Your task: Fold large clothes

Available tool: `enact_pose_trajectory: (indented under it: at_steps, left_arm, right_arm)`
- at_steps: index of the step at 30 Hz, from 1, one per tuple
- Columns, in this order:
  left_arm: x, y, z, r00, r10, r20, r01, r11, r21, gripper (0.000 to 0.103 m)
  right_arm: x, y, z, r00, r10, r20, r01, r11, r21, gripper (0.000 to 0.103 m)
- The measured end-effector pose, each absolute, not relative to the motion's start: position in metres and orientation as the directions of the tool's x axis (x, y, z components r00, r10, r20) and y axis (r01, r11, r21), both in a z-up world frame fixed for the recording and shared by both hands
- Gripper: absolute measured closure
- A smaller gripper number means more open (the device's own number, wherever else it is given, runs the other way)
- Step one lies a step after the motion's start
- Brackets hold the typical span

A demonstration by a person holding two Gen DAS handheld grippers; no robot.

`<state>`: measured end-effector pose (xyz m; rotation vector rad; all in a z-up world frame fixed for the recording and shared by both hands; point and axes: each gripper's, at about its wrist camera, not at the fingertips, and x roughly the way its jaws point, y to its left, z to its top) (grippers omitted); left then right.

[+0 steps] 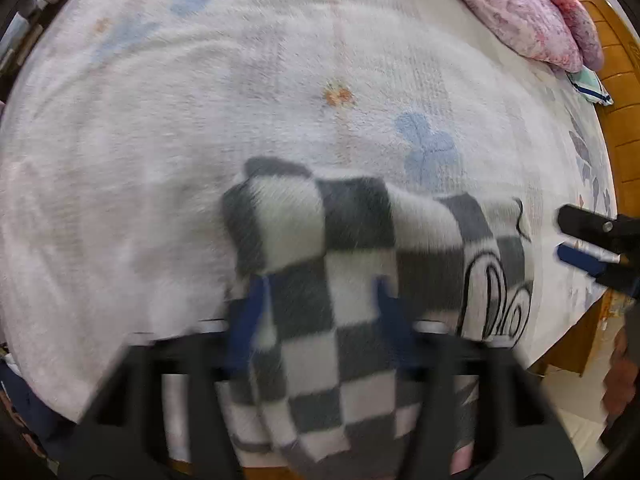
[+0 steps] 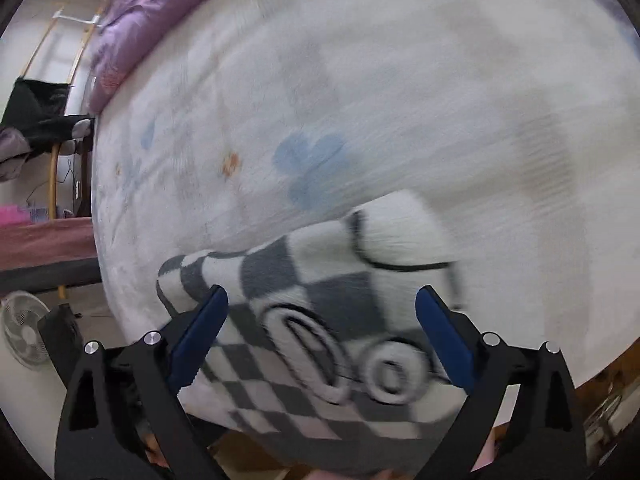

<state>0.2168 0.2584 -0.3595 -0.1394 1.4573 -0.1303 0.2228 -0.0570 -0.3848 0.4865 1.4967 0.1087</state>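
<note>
the grey-and-white checked fleece garment (image 1: 332, 264) looks soft, light, floppy; best pinched at a folded edge. left gripper (image 1: 320, 304) and right gripper (image 2: 322, 320) fingers stand wide, gripping nothing.

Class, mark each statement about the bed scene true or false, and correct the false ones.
1. The garment is checkered grey and white. True.
2. It lies on a bare wooden floor. False: it lies on a pale fleece bed cover.
3. The right gripper is open. True.
4. The left gripper is clamped shut on the garment. False: its fingers stand apart.
5. A pink and purple quilt lies at the bed's edge. True.
</note>
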Motion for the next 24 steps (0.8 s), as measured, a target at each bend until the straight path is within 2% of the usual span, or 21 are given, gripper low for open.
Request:
enact_pose_trajectory:
  at_steps: [2, 3, 9, 14, 17, 19, 24]
  left_arm:
    - [0.203, 0.262, -0.357, 0.106, -0.163, -0.981, 0.016, 0.987, -0.162, 0.034]
    - [0.195, 0.265, -0.358, 0.086, -0.168, -0.982, 0.018, 0.986, -0.167, 0.028]
    - [0.163, 0.304, -0.379, 0.002, -0.266, -0.964, -0.078, 0.961, -0.265, 0.025]
    - [0.153, 0.333, -0.399, -0.039, -0.331, -0.943, -0.168, 0.932, -0.32, 0.023]
    - [0.156, 0.339, -0.425, -0.075, -0.46, -0.885, -0.19, 0.878, -0.44, 0.018]
    - [0.156, 0.335, -0.447, -0.144, -0.491, -0.859, -0.177, 0.867, -0.466, 0.014]
    - [0.149, 0.328, -0.474, -0.159, -0.638, -0.753, -0.197, 0.768, -0.609, 0.008]
  right_arm:
    - [0.213, -0.065, -0.386, 0.049, 0.34, -0.939, 0.213, 0.915, 0.343, 0.01]
    - [0.206, -0.07, -0.389, 0.032, 0.342, -0.939, 0.213, 0.916, 0.34, 0.01]
    - [0.169, -0.096, -0.402, -0.006, 0.436, -0.9, 0.163, 0.888, 0.429, 0.01]
    - [0.157, -0.086, -0.42, -0.054, 0.422, -0.905, 0.049, 0.906, 0.42, 0.009]
    - [0.157, -0.079, -0.437, -0.067, 0.408, -0.91, 0.009, 0.913, 0.409, 0.008]
    - [0.16, -0.074, -0.454, -0.101, 0.387, -0.916, 0.004, 0.921, 0.389, 0.008]
    - [0.162, -0.08, -0.492, -0.158, 0.53, -0.833, 0.1, 0.848, 0.521, 0.008]
